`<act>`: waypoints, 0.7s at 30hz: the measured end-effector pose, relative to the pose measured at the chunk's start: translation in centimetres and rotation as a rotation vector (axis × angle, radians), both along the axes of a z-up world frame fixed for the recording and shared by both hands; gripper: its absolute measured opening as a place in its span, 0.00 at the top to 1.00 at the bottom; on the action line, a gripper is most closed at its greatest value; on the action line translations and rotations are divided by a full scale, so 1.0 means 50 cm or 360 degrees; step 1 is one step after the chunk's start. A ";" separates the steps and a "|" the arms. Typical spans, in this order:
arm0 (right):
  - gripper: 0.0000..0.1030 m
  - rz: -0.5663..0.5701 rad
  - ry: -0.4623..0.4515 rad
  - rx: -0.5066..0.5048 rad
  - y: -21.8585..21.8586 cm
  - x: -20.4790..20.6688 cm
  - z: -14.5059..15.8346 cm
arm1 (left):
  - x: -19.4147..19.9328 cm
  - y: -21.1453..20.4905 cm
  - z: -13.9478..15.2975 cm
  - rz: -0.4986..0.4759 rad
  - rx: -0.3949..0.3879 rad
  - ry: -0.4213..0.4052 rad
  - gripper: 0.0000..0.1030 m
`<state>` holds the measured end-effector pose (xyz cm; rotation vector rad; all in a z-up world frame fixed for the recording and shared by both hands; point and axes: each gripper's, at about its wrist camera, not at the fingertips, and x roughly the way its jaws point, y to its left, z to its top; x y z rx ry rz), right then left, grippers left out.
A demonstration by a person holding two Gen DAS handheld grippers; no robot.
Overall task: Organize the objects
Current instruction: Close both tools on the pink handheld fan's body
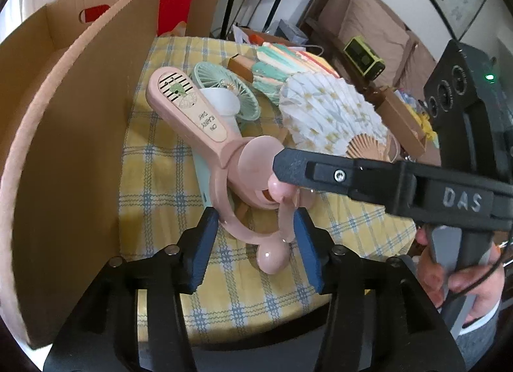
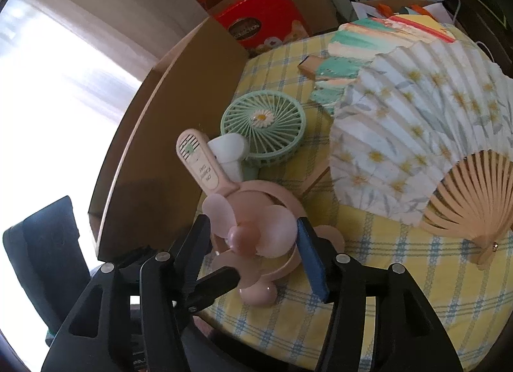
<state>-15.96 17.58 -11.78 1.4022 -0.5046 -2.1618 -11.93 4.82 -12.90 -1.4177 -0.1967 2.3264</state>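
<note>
A pink handheld fan (image 1: 205, 122) with round ears is held over the yellow checked tablecloth (image 1: 154, 199), handle pointing up and away. My left gripper (image 1: 256, 237) is shut on the fan's ring guard. My right gripper (image 2: 256, 243) is shut on the fan's blades and guard (image 2: 256, 231); its finger (image 1: 320, 170) crosses the left wrist view from the right. A mint fan with a daisy (image 2: 263, 125) and a white one (image 2: 229, 151) lie behind. Two open paper fans, white floral (image 2: 416, 122) and teal striped (image 2: 356, 48), lie to the right.
A tall cardboard box (image 1: 64, 135) stands open at the left of the table. Red gift boxes (image 2: 259, 22) stand behind it. A brown box (image 1: 400, 119) and a green device (image 1: 364, 56) sit at the far right. The table's front edge is close below the grippers.
</note>
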 end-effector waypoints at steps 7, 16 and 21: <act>0.43 0.0028 0.0031 0.0150 -0.037 0.008 -0.001 | -0.013 0.004 -0.019 -0.0003 0.0010 -0.0046 0.47; 0.47 0.0078 0.0002 0.0138 -0.057 0.009 -0.019 | -0.020 0.003 -0.029 -0.0020 0.0072 -0.0077 0.44; 0.47 0.0073 0.0006 0.0121 -0.059 0.010 -0.020 | -0.015 0.005 -0.026 -0.0013 0.0052 -0.0056 0.47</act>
